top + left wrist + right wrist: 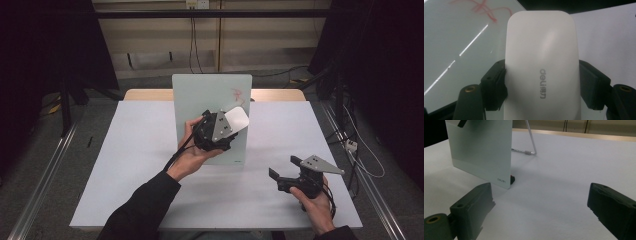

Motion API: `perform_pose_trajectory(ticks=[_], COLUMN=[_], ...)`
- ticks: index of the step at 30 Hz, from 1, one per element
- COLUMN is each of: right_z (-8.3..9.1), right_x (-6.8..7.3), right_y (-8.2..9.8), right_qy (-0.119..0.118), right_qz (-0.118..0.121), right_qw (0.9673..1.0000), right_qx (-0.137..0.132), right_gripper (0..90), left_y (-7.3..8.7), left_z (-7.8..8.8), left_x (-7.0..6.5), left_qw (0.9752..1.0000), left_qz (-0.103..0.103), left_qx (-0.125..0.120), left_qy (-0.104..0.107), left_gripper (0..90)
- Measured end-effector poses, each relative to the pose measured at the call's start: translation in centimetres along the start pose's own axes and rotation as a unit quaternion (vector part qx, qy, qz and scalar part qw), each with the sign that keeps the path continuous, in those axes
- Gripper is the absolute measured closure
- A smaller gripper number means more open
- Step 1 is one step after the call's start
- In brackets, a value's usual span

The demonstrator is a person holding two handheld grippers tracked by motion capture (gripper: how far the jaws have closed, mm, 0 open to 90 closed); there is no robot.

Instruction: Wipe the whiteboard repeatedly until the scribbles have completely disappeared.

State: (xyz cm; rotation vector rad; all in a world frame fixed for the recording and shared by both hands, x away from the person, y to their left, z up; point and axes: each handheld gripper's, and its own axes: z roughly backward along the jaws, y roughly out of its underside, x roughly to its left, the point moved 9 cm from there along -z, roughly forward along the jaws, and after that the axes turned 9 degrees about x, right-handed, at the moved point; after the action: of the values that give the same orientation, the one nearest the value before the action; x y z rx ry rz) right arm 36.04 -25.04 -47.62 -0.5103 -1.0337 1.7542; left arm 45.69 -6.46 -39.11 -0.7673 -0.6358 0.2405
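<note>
Glass board (pixel 210 100) stands upright on a wire stand toward the far edge of the table (pixel 130 165), at mid-width. Red marker scribble (pixel 239 93) sits near the board's upper right corner.

Left gripper (pixel 231 122) is raised in front of the board, jaws clamped on the two long sides of a white eraser (pixel 541 65) — the eraser's free end points at the scribble and sits just below it. Contact with the glass cannot be told from these views.

Right gripper (pixel 282 167) is held low near the table's near right corner, jaws wide apart, nothing between them.

Likely step: wiping the red mark off.

Risks, as judged:
- Board rests on a light stand only; a hard push high up could tip it backward or slide it toward the far edge.
- Eraser shell looks smooth — sideways wiping force could make it twist or slip in the clamp.
- Right gripper is well apart from the board, so nothing braces it.
</note>
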Motion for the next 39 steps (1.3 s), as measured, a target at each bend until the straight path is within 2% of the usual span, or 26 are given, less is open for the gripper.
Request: perform_pose_trajectory(ticks=[2, 4, 8, 9, 11, 13, 16, 19, 22, 26, 31, 34, 36, 39], right_z=[0.0, 0.0, 0.0, 0.0, 0.0, 0.0, 0.0, 0.0, 0.0, 0.0, 0.0, 0.0, 0.0, 0.1], right_x=[0.0, 0.0, -0.1, -0.1, 0.0, 0.0, 0.0, 0.0, 0.0, 0.0, 0.0, -0.1, 0.0, -0.1], right_y=[0.0, 0.0, 0.0, 0.0, 0.0, 0.0, 0.0, 0.0, 0.0, 0.0, 0.0, 0.0, 0.0, 0.0], right_qy=[0.001, 0.000, 0.000, 0.000, 0.000, -0.001, 0.001, -0.001, 0.000, 0.001, 0.001, 0.001, 0.002, 0.003], right_qz=[0.000, -0.002, -0.001, -0.001, -0.003, -0.003, -0.001, 0.000, -0.003, 0.000, 0.000, -0.002, -0.002, -0.002], right_qw=[1.0000, 1.0000, 1.0000, 1.0000, 1.0000, 1.0000, 1.0000, 1.0000, 1.0000, 1.0000, 1.0000, 1.0000, 1.0000, 1.0000], right_qx=[0.000, -0.001, 0.000, 0.000, -0.001, -0.001, 0.001, 0.001, -0.001, 0.000, 0.000, -0.001, -0.001, -0.001], right_gripper=[5.9, 5.9, 5.9, 5.9, 5.9, 5.9, 5.9, 5.9, 5.9, 6.0, 6.0, 5.9, 6.0, 6.0], left_y=[-0.3, -0.7, -1.7, -2.0, -2.3, -2.5, -2.9, -3.3, -3.5, -3.7, -3.6, -3.3, -3.0, -2.4], left_z=[0.2, 0.5, 1.6, 2.0, 2.5, 2.9, 3.1, 2.7, 2.4, 1.7, 0.6, 0.0, -0.5, -1.1], left_x=[0.4, 1.1, 3.6, 4.5, 5.4, 6.3, 6.8, 6.5, 6.1, 5.0, 3.1, 1.8, 0.9, -0.4], left_qw=[0.9999, 0.9999, 0.9995, 0.9990, 0.9983, 0.9976, 0.9956, 0.9960, 0.9966, 0.9979, 0.9996, 0.9998, 0.9997, 0.9998], left_qz=[0.009, 0.013, 0.019, 0.028, 0.040, 0.045, 0.069, 0.056, 0.048, 0.039, 0.014, 0.013, 0.020, 0.009], left_qx=[-0.002, -0.010, -0.014, -0.020, -0.026, -0.030, -0.044, -0.044, -0.041, -0.035, -0.014, -0.011, -0.016, -0.005], left_qy=[0.008, 0.000, -0.022, -0.029, -0.032, -0.042, -0.045, -0.054, -0.052, -0.038, -0.021, -0.005, 0.005, 0.019], left_gripper=[31.2, 31.1, 31.1, 31.1, 31.1, 31.1, 31.1, 31.1, 31.1, 31.1, 31.1, 31.1, 31.1, 31.1])
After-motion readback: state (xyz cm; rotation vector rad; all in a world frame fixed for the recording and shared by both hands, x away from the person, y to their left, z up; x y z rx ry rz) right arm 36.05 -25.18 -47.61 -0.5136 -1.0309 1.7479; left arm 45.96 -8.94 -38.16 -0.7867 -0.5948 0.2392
